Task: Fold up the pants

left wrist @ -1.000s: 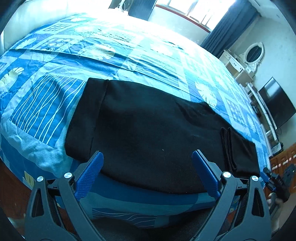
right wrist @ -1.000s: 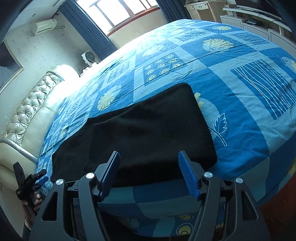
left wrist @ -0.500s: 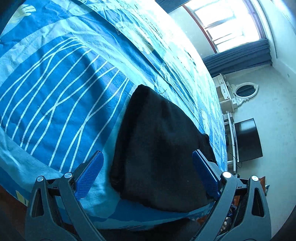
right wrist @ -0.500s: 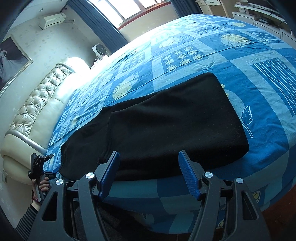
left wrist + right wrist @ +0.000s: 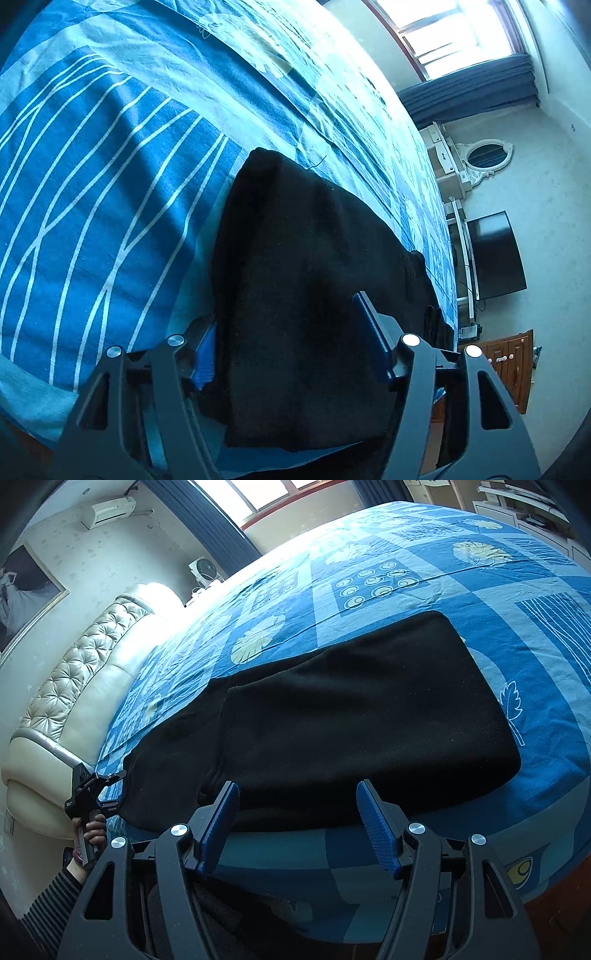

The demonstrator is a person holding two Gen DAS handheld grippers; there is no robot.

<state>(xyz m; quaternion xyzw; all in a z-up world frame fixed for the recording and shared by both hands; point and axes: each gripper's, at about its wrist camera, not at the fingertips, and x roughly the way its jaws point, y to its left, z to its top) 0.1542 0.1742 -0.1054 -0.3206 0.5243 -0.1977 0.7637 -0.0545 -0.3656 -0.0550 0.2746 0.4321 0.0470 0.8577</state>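
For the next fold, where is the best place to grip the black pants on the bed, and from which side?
Probably the near corner of the black fabric pants at their left end, approached from the bed's near edge. There the cloth lies flat beside the edge of the blue patterned bedsheet, and the open left tongs already straddle it: one finger beside the cloth, the other over it. The right tongs hover open.

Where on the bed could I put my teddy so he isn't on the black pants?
Beyond the pants, the blue bedspread is bare toward the window, and right of them too. The near edge is crowded: the left gripper straddles the cloth.
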